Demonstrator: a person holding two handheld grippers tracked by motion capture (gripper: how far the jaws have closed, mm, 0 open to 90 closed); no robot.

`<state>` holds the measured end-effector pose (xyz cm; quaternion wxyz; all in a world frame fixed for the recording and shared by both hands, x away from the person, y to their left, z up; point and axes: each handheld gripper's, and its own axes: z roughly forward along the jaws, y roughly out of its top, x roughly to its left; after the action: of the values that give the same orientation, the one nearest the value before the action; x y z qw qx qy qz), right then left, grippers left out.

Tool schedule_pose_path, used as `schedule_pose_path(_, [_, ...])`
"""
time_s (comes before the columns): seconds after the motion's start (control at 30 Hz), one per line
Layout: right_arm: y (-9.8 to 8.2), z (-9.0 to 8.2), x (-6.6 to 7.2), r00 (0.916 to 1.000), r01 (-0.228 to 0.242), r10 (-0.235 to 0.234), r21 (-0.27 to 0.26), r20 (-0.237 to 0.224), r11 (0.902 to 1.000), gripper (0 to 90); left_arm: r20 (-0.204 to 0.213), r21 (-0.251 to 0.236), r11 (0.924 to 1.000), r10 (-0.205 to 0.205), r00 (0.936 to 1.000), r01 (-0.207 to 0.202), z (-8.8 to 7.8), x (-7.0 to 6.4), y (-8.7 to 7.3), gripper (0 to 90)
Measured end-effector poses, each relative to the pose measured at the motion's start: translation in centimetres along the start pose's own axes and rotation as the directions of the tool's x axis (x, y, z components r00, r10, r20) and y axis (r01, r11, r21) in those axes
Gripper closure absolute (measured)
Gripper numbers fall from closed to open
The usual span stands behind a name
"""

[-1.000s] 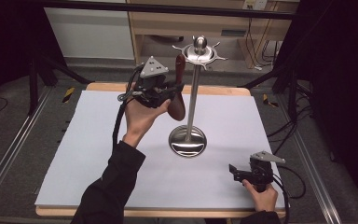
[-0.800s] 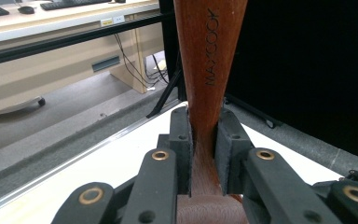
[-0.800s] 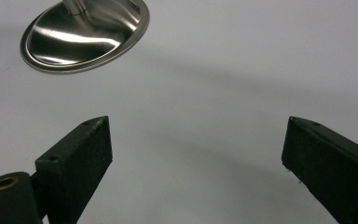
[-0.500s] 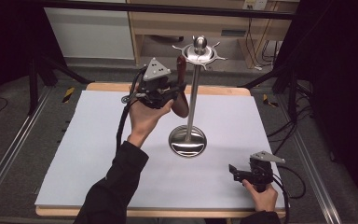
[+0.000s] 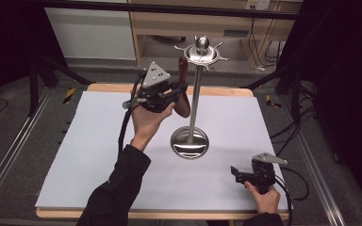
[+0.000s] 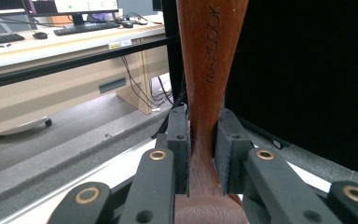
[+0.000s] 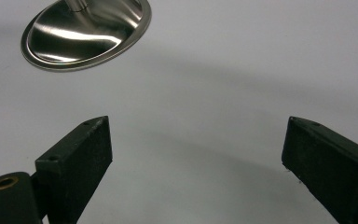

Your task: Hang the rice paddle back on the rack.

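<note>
A steel utensil stand [image 5: 197, 96] rises from a round base [image 5: 189, 142] in the middle of the white mat, with a hooked crown [image 5: 202, 52] on top. My left gripper [image 5: 181, 92] is raised just left of the pole, shut on the neck of a brown wooden cooking utensil [image 5: 184, 70]. The utensil stands upright, its handle end close to the crown's left hooks. In the left gripper view the pads [image 6: 179, 149] press both sides of the lettered wooden handle [image 6: 209, 70]. My right gripper [image 5: 235, 173] rests at the mat's front right, open with nothing between its fingers [image 7: 74, 154].
The white mat [image 5: 99, 141] covers a wooden table whose edge [image 5: 217, 90] shows at the back. Black frame rails and cables run along both sides. The stand's base [image 7: 84, 32] lies ahead of the right gripper, to its left.
The left gripper with the wooden utensil has shifted only slightly beside the stand's top. The right gripper has kept still.
</note>
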<state>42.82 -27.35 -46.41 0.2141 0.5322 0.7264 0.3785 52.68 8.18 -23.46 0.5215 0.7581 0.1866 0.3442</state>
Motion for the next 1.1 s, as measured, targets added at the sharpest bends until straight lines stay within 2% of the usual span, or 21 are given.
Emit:
schedule_pose_path(0.13, [0.0, 0.0, 0.0, 1.0000, -0.001, 0.001, 0.001, -0.001, 1.0000, 8.7, -0.018, 0.011, 0.9999, 0.009, 0.9998, -0.008, -0.1, -0.1, -0.1, 73.6])
schedule_pose_path(0.3, [0.0, -0.1, 0.0, 1.0000, -0.005, 0.005, 0.001, 0.000, 1.0000, 8.7, -0.012, 0.015, 0.9996, 0.026, 0.9996, -0.026, -0.4, -0.3, -0.5, 66.3])
schedule_pose_path(0.4, [0.0, 0.0, -0.1, 0.9999, -0.014, 0.014, 0.003, -0.002, 0.9999, 8.7, -0.002, 0.040, 0.9991, 0.012, 0.9999, -0.012, -0.9, -0.6, -1.0, 59.2])
schedule_pose_path(0.47, [0.0, 0.0, -0.1, 1.0000, -0.008, 0.008, 0.002, -0.001, 1.0000, 8.7, -0.003, 0.032, 0.9995, 0.004, 1.0000, -0.004, -1.3, -0.7, -1.4, 56.2])
schedule_pose_path(0.5, [0.0, 0.0, -0.1, 1.0000, -0.008, 0.008, 0.002, -0.001, 1.0000, 8.7, 0.006, 0.017, 0.9647, -0.263, 0.9648, 0.263, -1.4, -2.7, -1.9, 54.5])
schedule_pose_path(0.6, [-0.1, 0.0, -0.1, 0.9997, -0.025, 0.025, 0.004, -0.001, 0.9997, 8.7, -0.001, 0.018, 0.9642, -0.265, 0.9643, 0.265, -1.9, -2.7, -2.5, 50.3])
schedule_pose_path(0.7, [-0.1, 0.1, -0.1, 0.9999, -0.016, 0.016, 0.003, 0.001, 0.9999, 8.7, -0.007, -0.002, 0.9736, -0.228, 0.9735, 0.228, -2.4, -2.3, -3.3, 47.3])
schedule_pose_path(0.77, [-0.1, 0.1, -0.1, 0.9999, -0.014, 0.014, 0.004, 0.001, 0.9999, 8.7, 0.009, 0.013, 0.9652, -0.261, 0.9652, 0.261, -2.8, -2.6, -4.0, 45.5])
schedule_pose_path(0.87, [-0.1, 0.1, -0.2, 0.9999, -0.013, 0.013, 0.006, 0.003, 0.9999, 8.7, 0.015, 0.026, 0.9576, -0.287, 0.9577, 0.287, -3.3, -2.8, -5.2, 44.0])
schedule_pose_path(1.07, [-0.2, 0.2, -0.2, 0.9999, -0.017, 0.017, 0.010, 0.004, 0.9998, 8.7, 0.013, 0.051, 0.9528, -0.300, 0.9537, 0.299, -4.5, -2.9, -7.7, 42.3])
schedule_pose_path(1.1, [-0.2, 0.2, -0.2, 0.9999, -0.015, 0.015, 0.011, 0.002, 0.9998, 8.7, 0.015, 0.065, 0.9975, -0.029, 0.9995, 0.028, -4.8, -0.9, -7.9, 42.2])
